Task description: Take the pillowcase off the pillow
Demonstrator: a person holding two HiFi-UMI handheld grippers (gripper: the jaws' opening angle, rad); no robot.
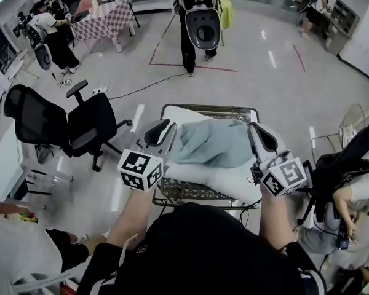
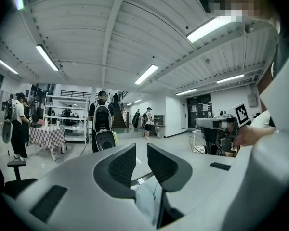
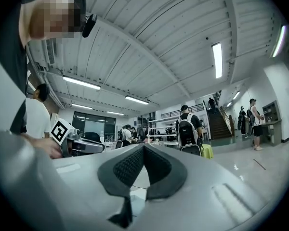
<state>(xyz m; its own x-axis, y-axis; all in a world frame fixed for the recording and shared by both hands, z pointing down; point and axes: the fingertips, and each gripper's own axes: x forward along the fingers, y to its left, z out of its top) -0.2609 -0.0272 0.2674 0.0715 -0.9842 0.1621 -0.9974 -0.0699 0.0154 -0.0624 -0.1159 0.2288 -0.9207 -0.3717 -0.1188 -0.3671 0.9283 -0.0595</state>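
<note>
The blue-green pillowcase (image 1: 212, 141) lies crumpled atop the white pillow (image 1: 230, 182), between both claws. At the pillow's left edge, the left claw (image 2: 141, 154) stands narrowly open, pinching nothing. At its right edge, the right claw (image 3: 143, 148) is closed, empty.

The pillowcase (image 1: 212, 141) is a pale blue-green, plain and unpatterned; the pillow (image 1: 224, 182) under it is white. The wire basket (image 1: 187, 193) holding them is bare silver-grey metal. The left hand-held gripper (image 1: 158, 132) and the right hand-held gripper (image 1: 261, 137) are both light grey with black, finely ribbed pads (image 2: 120, 165). The near end of each carries a white cube (image 1: 140, 169) printed with black square markers. At the near edge, the person's top (image 1: 203, 244) is black. To the left stands a black office chair (image 1: 67, 125). The floor (image 1: 252, 78) is glossy pale grey, marked with thin red tape lines (image 1: 190, 65). At far left, a tablecloth (image 1: 104, 20) is checked in red and white.
</note>
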